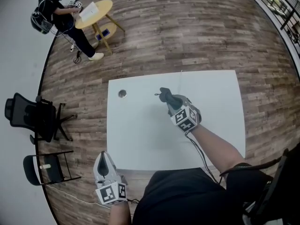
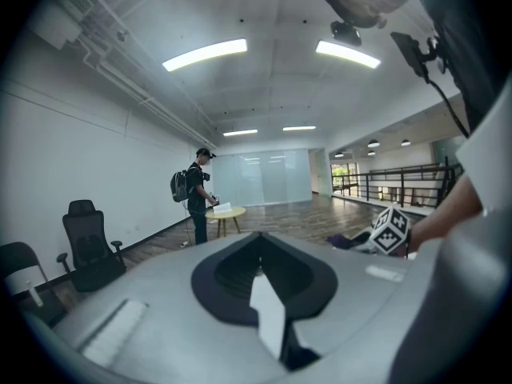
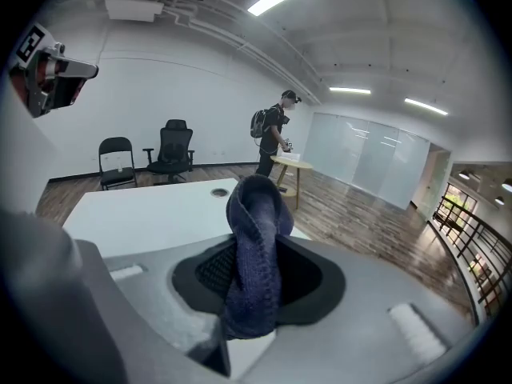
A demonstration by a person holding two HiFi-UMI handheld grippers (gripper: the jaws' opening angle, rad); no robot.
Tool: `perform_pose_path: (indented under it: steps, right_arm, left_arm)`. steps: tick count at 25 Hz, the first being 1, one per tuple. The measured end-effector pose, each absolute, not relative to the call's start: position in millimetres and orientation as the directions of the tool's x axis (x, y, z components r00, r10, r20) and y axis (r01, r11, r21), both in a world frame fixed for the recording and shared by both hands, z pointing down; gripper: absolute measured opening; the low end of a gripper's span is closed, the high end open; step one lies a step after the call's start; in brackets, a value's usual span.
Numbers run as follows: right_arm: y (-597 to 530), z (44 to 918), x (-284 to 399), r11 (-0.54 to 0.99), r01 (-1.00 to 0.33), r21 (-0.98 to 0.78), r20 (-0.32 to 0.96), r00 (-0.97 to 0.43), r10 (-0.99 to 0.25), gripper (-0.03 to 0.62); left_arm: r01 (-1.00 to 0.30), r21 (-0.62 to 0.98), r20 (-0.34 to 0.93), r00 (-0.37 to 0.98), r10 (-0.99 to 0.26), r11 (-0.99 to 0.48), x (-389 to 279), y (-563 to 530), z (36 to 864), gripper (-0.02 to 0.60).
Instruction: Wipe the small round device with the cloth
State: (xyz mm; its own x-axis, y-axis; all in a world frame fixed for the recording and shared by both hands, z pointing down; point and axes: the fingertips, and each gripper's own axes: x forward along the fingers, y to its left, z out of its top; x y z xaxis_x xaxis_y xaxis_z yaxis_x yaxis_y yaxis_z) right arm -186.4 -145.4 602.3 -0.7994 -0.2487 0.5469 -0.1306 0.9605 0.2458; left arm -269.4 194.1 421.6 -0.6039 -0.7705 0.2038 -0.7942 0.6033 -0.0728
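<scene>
The small round device (image 1: 122, 93) lies flat on the white table (image 1: 140, 144), close to its far-left corner and a little in from both edges. Being round, it has no long axis to speak of, and its face looks straight up. Nothing touches it. The dark blue cloth (image 1: 164, 94) is well apart from it, out over the middle of the table and nearer the far edge than the near one. The cloth is bunched into a long roll, folded over into a loop at its free end. Its length runs out from the right gripper (image 1: 169, 101) along the line of the jaws, and that looped end points roughly toward the far-left corner, where the device sits. The right gripper's jaws are clamped on the cloth's lower part, with the person's arm reaching in from the near-right side. I cannot tell whether the cloth touches the tabletop. The left gripper (image 1: 103, 159) hangs off the table beside its near-left corner, its jaws together with nothing between them. Off past the far-left corner, on the wood floor, a person with a backpack (image 1: 56, 14) stands at a small round yellow table (image 1: 105, 6), and a black office chair (image 1: 28, 116) stands left of the white table.
</scene>
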Motion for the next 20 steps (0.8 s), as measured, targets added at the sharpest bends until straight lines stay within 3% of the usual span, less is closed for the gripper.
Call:
perform_pose_path:
  steps: [4, 20]
  right_arm:
    - [-120, 607, -214, 0.971, -0.091, 0.221, 0.549, -0.811, -0.201, 0.112]
    - [-105, 619, -193, 0.980, -0.043, 0.193, 0.577, -0.803, -0.149, 0.112]
  left_arm:
    - [-0.771, -0.075, 0.213, -0.632, -0.745, 0.633, -283, 215, 418, 0.005]
    - [-0.776, -0.068, 0.226, -0.625, -0.747, 0.628, -267, 207, 417, 0.005]
